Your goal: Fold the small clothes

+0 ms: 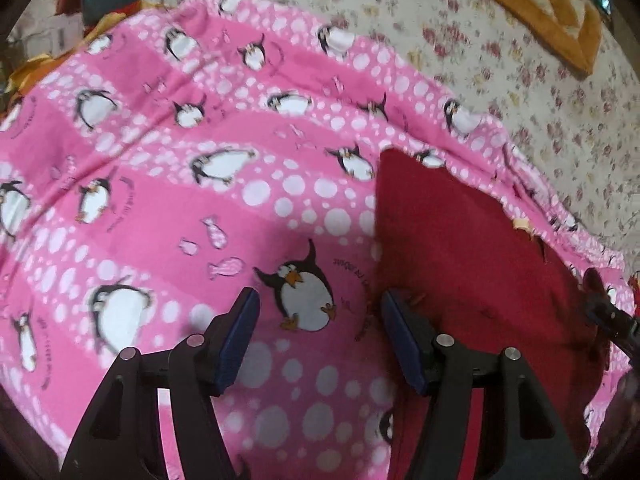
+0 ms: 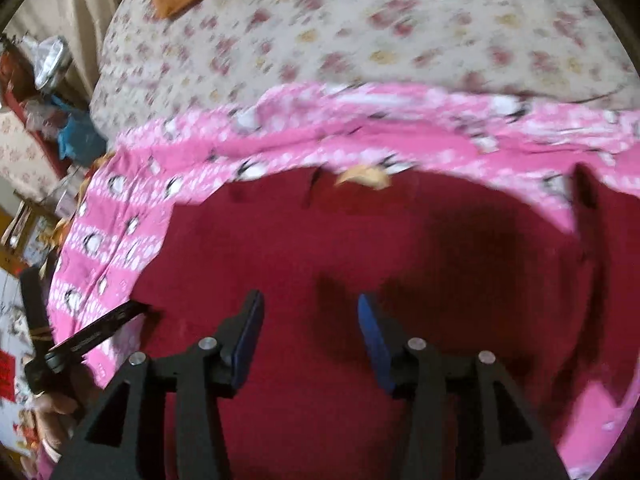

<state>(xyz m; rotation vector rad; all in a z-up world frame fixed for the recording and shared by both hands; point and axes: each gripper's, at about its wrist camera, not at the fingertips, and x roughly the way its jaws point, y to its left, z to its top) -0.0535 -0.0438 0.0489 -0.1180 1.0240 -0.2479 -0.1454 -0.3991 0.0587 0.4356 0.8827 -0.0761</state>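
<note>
Left wrist view: your left gripper (image 1: pixel 320 312) hangs with its fingers spread wide and nothing between them, over a pink penguin-print blanket (image 1: pixel 168 200). A printed penguin lies between the two blue pads (image 1: pixel 236 336). Just to the right, the red garment (image 1: pixel 472 264) lies flat on the blanket; its left edge runs close by your right-hand finger. Beyond the blanket's far edge you see a floral bedsheet (image 1: pixel 500 60) and, at the far right, an orange patterned cloth (image 1: pixel 540 8). A dark piece of your other tool pokes in at the right rim.

In the right wrist view, your right gripper (image 2: pixel 310 336) is also spread apart and holds nothing, above the middle of the red garment (image 2: pixel 360 248), which fills the near half of the frame. A small tan label (image 2: pixel 364 178) sits at the garment's far edge. The blanket (image 2: pixel 120 240) shows around it on the left and far sides, with the bedsheet (image 2: pixel 320 40) beyond. Your left gripper (image 2: pixel 100 332) appears at the left edge; its spread cannot be judged from there.
</note>
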